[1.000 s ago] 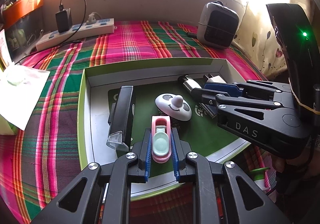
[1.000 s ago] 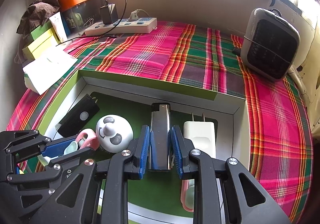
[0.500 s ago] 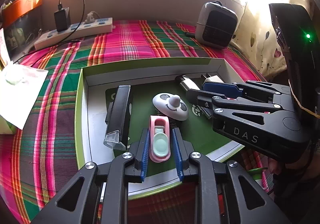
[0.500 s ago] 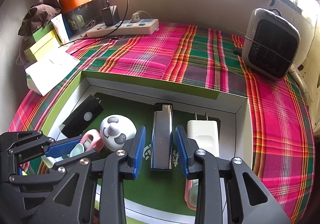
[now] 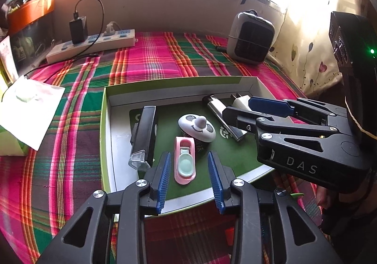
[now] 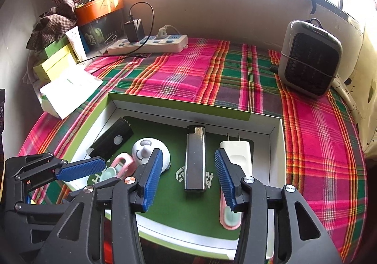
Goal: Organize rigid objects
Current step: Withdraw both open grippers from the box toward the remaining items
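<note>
Left wrist view: the left gripper [image 5: 189, 175] has just been opening, and its blue pads now stand clear either side of the pink clip [image 5: 185, 160], which lies flat in the green tray [image 5: 106, 122]. The right gripper [image 6: 188, 175] has likewise just been opening and has let go of the lighter [image 6: 195, 158], which lies between its spread pads, touching neither. Both things are in the tray.

Pulling back crooked could catch a pad on the clip or lighter and skew them. The right pad sits over the charger [image 6: 236, 154] and a second clip [image 6: 229, 214]; the left pad is close to the panda [image 6: 150, 149]. The tray rim lies just beneath both grippers, and the two tools crowd each other. Open cloth [image 6: 212, 75] beyond the tray offers room.
</note>
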`<control>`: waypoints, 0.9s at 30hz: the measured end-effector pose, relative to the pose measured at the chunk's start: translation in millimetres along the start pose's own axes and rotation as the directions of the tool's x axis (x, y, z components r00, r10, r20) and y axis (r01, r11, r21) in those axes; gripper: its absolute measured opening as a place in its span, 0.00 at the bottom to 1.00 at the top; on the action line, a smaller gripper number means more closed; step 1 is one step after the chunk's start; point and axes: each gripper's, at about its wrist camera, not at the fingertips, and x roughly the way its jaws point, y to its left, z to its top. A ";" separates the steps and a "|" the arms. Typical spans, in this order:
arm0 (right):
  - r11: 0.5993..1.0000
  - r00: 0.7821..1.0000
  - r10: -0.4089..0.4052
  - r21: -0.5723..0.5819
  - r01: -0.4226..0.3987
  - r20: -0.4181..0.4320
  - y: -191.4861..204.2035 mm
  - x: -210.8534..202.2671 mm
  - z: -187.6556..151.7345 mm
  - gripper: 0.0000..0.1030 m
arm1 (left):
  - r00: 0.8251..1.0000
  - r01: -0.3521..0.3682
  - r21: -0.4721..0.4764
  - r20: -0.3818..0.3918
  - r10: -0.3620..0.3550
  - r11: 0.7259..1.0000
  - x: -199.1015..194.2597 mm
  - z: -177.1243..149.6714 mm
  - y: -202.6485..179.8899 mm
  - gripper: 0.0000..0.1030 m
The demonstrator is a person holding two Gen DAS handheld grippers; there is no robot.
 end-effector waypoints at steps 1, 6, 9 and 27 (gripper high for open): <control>1.000 1.000 -0.001 0.003 0.001 0.006 0.5 -3.6 -0.6 0.46 | 1.000 0.002 0.002 0.004 -0.002 1.000 -2.4 -0.2 -0.5 0.31; 1.000 1.000 -0.002 0.013 0.002 0.027 3.3 -18.5 -4.8 0.46 | 1.000 0.001 0.005 0.022 -0.001 1.000 -18.0 -3.1 -2.6 0.31; 1.000 0.999 0.002 0.025 -0.003 0.043 5.2 -29.6 -8.9 0.46 | 0.999 0.008 0.003 0.037 -0.008 1.000 -28.4 -5.5 -2.4 0.31; 0.989 0.997 -0.023 0.145 0.013 0.069 -1.2 -88.7 -74.8 0.46 | 0.996 0.067 -0.025 0.056 -0.065 0.997 -67.6 -41.0 -3.6 0.32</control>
